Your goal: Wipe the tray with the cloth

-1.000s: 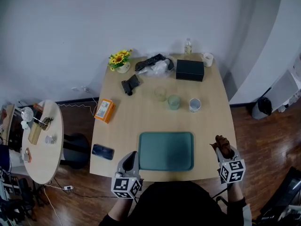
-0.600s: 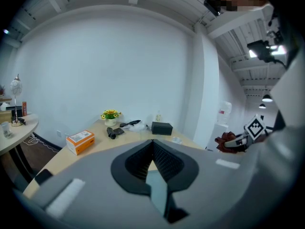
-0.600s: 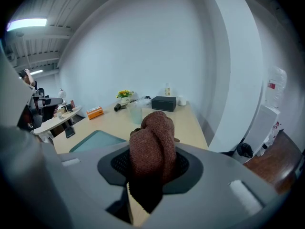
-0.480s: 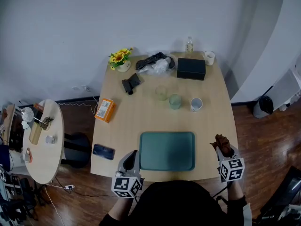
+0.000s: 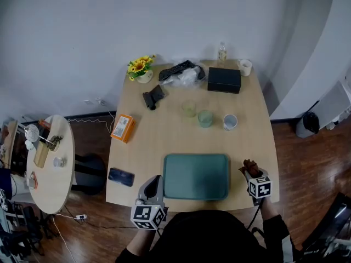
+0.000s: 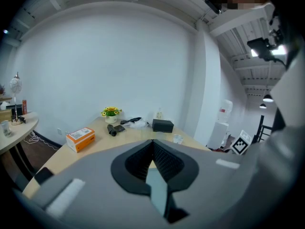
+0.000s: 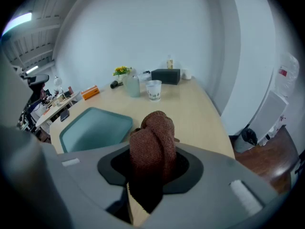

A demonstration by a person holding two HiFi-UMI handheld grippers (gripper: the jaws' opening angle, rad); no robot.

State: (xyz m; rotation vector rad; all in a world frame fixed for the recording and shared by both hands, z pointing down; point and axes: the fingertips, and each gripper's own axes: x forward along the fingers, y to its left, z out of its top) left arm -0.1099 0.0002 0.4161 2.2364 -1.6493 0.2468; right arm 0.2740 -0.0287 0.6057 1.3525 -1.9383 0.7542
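A teal tray (image 5: 196, 176) lies flat near the table's front edge, also seen at the left of the right gripper view as the tray (image 7: 93, 128). My right gripper (image 5: 249, 167) is shut on a bunched brown cloth (image 7: 153, 144), which bulges up between the jaws; the cloth (image 5: 250, 165) hangs just right of the tray over the tabletop. My left gripper (image 5: 155, 184) rests shut at the tray's front left corner, its ribbed pads (image 6: 153, 152) pressed together with nothing between them.
Behind the tray stand two greenish glasses (image 5: 204, 118) and a white cup (image 5: 230, 121). Farther back are a black box (image 5: 224, 80), a bottle (image 5: 221, 52), flowers (image 5: 140, 69) and an orange box (image 5: 122, 127). A black phone (image 5: 120, 177) lies left of the tray.
My right gripper has come down and slightly left with the cloth, closer to the tray's right edge. The left gripper has stayed put.
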